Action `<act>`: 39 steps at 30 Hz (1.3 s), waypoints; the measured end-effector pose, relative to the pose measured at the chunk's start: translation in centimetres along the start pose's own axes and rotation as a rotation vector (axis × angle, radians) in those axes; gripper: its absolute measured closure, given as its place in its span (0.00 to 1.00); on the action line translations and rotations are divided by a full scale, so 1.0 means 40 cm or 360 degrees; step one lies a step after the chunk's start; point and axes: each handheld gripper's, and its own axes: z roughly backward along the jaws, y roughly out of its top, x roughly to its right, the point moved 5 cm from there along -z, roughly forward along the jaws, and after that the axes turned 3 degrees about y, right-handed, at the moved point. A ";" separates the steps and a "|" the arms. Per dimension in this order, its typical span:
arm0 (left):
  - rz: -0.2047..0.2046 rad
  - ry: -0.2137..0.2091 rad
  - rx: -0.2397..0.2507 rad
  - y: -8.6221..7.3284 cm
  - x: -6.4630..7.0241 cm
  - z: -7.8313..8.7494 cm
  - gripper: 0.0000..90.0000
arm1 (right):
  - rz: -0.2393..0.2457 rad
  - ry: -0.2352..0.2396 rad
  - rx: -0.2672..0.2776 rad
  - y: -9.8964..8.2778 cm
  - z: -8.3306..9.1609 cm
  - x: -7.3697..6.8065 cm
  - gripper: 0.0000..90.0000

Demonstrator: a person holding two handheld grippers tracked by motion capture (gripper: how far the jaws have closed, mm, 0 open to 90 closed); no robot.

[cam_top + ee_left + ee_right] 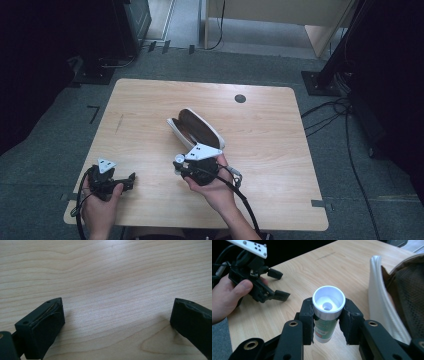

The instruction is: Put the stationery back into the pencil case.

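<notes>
Right gripper [327, 322]: jaws clamped on a white-capped tube [327, 312], upright, cap toward the camera, above the table [150, 100] beside an open pouch [387, 312] | tube looked light, smooth, likely slippery; best held just below the cap | left gripper [117, 320]: jaws apart, empty, over bare wood.

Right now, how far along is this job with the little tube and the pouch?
Done: the right gripper has clamped the white-capped tube and holds it off the table. In hand: carrying it beside the open white pouch. Left: apparently placing it inside. The left gripper rests open over bare wood.
</notes>
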 end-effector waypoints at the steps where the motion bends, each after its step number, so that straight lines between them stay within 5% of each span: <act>1: 0.0000 0.0000 0.0000 0.000 0.000 0.000 0.00 | 0.0000 -0.0003 0.0009 0.003 0.005 0.003 0.73; 39: 0.0001 0.0000 0.0001 0.000 0.000 0.000 0.00 | -0.0047 -0.0164 0.0178 0.069 0.141 0.074 0.73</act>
